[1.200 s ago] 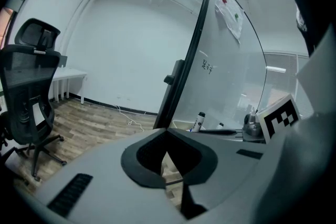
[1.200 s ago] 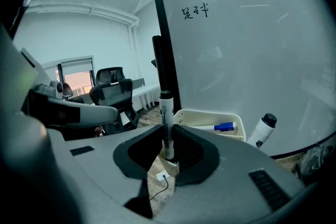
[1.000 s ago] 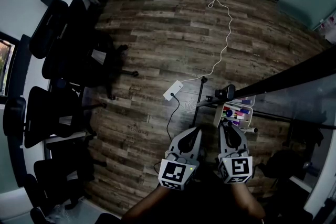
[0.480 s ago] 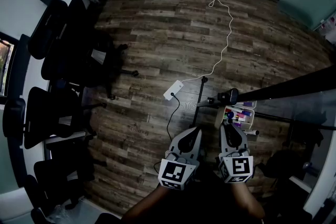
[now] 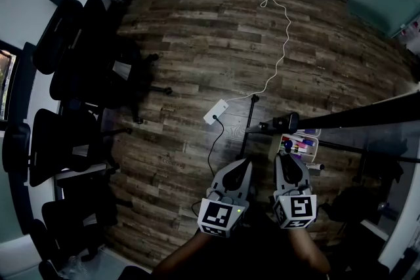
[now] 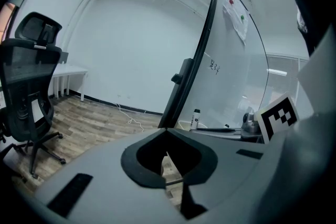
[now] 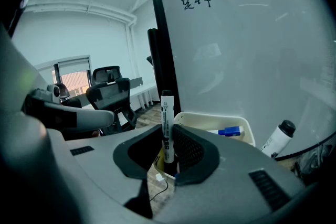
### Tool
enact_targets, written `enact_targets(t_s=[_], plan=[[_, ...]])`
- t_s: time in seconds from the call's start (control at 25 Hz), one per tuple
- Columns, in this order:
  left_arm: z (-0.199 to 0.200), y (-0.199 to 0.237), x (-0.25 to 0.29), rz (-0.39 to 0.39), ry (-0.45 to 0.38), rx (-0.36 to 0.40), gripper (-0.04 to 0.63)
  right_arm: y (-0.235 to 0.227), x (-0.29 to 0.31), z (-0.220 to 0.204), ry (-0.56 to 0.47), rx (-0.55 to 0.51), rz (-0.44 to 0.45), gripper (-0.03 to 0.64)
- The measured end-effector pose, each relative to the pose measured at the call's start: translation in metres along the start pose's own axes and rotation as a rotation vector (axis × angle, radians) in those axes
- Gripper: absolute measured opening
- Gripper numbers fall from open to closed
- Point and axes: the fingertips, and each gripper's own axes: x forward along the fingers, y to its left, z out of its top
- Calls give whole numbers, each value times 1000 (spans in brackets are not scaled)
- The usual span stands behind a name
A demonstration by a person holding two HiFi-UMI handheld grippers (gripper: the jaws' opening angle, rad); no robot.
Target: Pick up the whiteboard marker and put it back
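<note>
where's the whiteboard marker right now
Right gripper view, centre: the whiteboard marker stands upright, clamped in the right gripper, in front of the white tray below the whiteboard.

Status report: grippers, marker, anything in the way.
Left gripper shut, empty. Right gripper shut on marker, held upright. Tray just ahead, nothing in between.

An office; swivel chairs (image 5: 65,36), desk (image 6: 68,73), whiteboard (image 7: 252,60).
</note>
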Motion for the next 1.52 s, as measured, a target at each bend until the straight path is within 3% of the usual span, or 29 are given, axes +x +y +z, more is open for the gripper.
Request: enact_targets(t_s=[1.52], plan=[[-5,-4,-10,-15,3,0,6,-6,-7,2,-14,10,-27,77]])
